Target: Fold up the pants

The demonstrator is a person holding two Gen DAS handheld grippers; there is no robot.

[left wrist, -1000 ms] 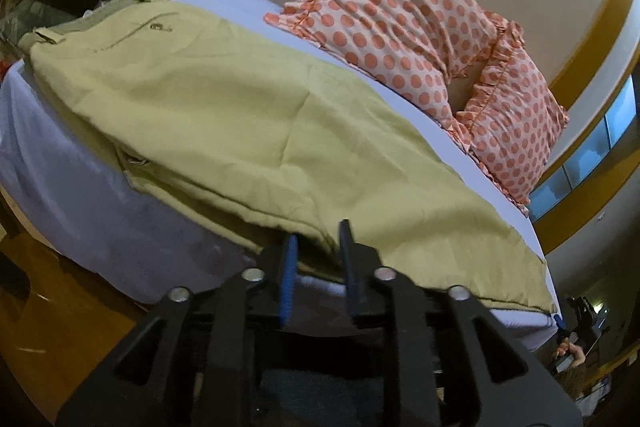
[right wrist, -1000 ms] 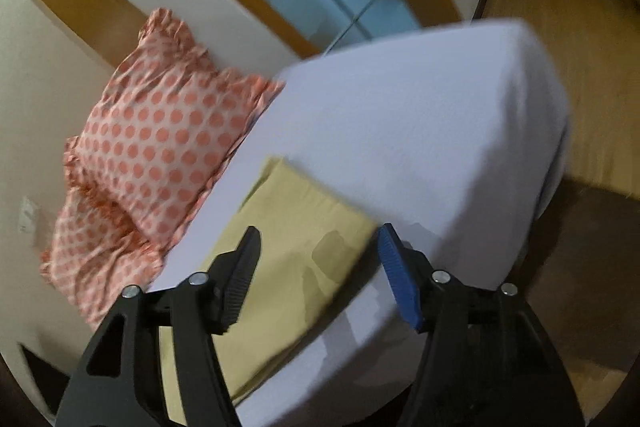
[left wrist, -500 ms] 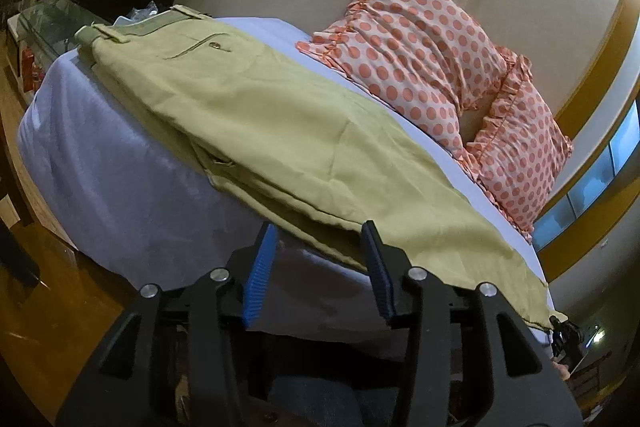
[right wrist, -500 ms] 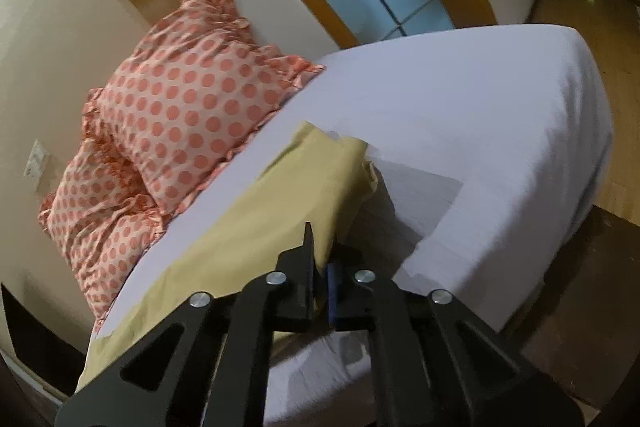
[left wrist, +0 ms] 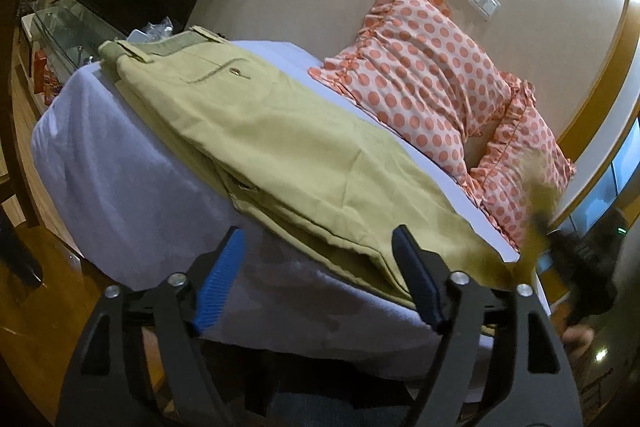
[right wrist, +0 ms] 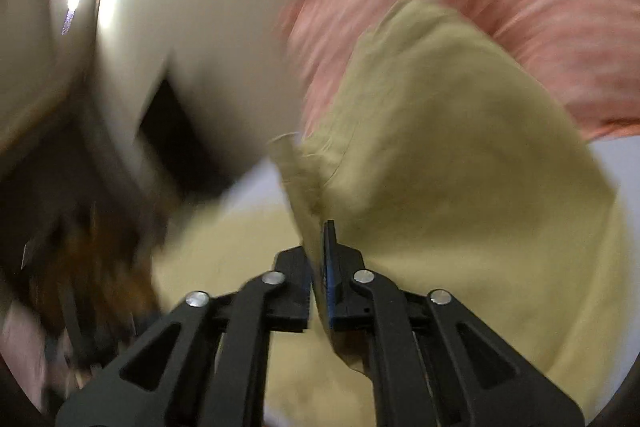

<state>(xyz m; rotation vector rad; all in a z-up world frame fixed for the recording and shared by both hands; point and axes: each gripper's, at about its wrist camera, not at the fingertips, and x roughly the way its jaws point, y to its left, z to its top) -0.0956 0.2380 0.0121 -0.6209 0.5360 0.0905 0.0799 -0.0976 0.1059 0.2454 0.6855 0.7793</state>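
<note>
Pants: legs stacked lengthwise on bed. Right gripper clenches lifted hem; left gripper released. Crosswise fold unfinished.

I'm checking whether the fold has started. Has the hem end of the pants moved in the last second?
Yes. The right claw is shut on the hem of the pants and has lifted it off the bed, up in front of the pillows.

White-sheeted bed under khaki pants, 2 pillows.
</note>
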